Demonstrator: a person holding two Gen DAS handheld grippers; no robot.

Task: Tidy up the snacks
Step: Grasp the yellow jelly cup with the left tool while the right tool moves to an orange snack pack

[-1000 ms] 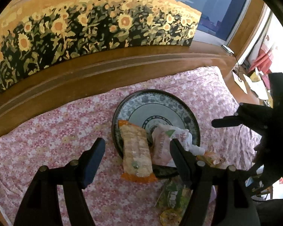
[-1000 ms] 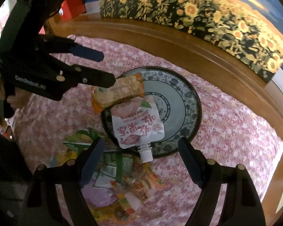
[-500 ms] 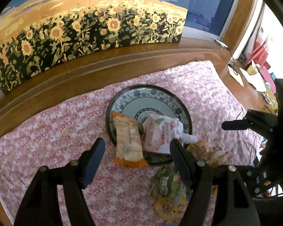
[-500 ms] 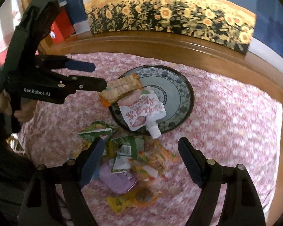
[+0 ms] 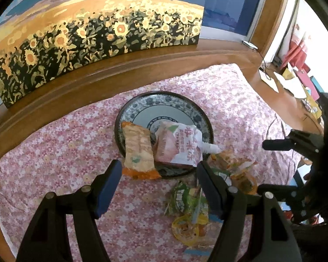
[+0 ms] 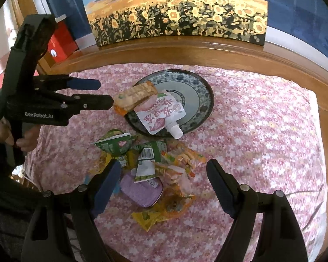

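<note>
While a pink floral cloth (image 6: pixel 262 131) covered the wooden table (image 6: pixel 207 50), a sunflower painting (image 6: pixel 177 15) stood across the top of the frame. At centre, a patterned plate (image 6: pixel 199 100) held a pink spouted pouch (image 6: pixel 161 113) and an orange wafer pack (image 6: pixel 133 98); loose snack packets (image 6: pixel 151 170) lay below it. Left gripper (image 5: pixel 159 183) and right gripper (image 6: pixel 164 185) both hovered empty, fingers apart.

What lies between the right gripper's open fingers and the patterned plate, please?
In the right wrist view, a loose pile of snack packets on the floral cloth separates the right gripper from the plate.
</note>
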